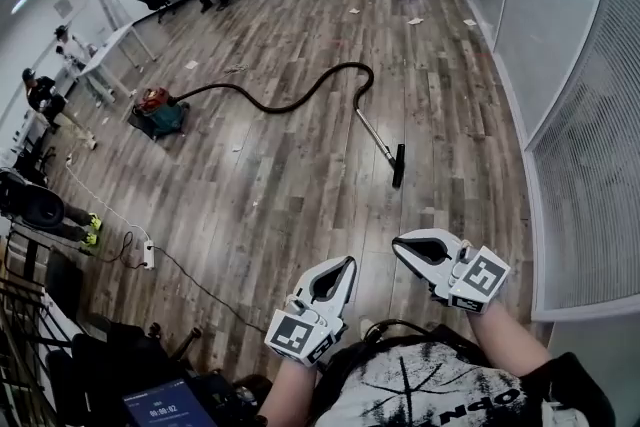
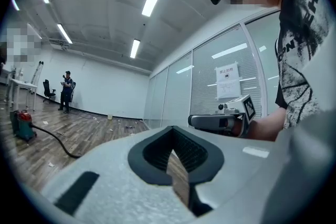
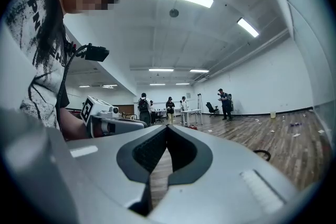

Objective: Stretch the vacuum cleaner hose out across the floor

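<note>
A black vacuum hose (image 1: 290, 100) snakes in an S-curve across the wooden floor from a red and teal vacuum cleaner (image 1: 157, 111) at the left to a metal wand (image 1: 374, 134) with a black floor head (image 1: 398, 166). Both grippers are held level in front of the person's chest, far from the hose. The left gripper (image 1: 347, 264) is shut with nothing in it, and so is the right gripper (image 1: 397, 246). In the left gripper view the cleaner (image 2: 21, 124) and hose (image 2: 58, 143) lie far left. Only a loop of the hose (image 3: 262, 154) shows in the right gripper view.
Glass partition walls (image 1: 560, 65) run along the right side. A white power strip (image 1: 149, 255) with its cable lies on the floor at the left. Desks, chairs and several people stand along the left and far walls. Paper scraps litter the far floor.
</note>
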Motion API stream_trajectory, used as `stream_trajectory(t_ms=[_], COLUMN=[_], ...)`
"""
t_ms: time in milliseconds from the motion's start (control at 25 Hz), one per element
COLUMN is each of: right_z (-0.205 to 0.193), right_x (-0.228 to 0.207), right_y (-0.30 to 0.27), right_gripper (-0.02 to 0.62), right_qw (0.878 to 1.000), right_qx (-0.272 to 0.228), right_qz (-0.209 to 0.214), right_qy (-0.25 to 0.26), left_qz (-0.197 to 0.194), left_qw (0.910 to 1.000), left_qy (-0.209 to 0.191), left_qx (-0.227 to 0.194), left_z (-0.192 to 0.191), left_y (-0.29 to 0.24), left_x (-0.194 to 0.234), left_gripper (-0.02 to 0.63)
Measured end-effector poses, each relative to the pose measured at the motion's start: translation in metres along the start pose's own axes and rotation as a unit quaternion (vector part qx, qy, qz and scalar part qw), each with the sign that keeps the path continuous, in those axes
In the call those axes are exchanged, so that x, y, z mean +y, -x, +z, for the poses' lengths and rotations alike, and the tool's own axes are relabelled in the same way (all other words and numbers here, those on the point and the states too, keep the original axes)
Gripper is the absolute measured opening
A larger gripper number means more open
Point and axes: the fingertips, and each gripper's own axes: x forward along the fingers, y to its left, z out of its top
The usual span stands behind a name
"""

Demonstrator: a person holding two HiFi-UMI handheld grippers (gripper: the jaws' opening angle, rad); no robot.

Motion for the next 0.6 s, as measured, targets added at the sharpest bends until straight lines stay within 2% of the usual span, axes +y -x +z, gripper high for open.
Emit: stream_trajectory(t_ms=[240, 600], right_z=[0.001, -0.004], right_x=[-0.010, -0.034], right_y=[-0.058, -0.105], right_gripper=[0.006, 0.006], right_qw=[1.000, 1.000], right_qx=[-0.004, 0.009], right_qz=[-0.013, -0.023], right_qy=[0.000, 0.001], left_qz=[-0.010, -0.021], left_qw=[0.9999, 0.9997], left_qy=[0.001, 0.011], left_qx=[0.003, 0.005], left_z=[-0.003, -0.002], left_y=[0.012, 0.002], left_x=[0.057, 0.109], left_gripper=[0.000, 0.000])
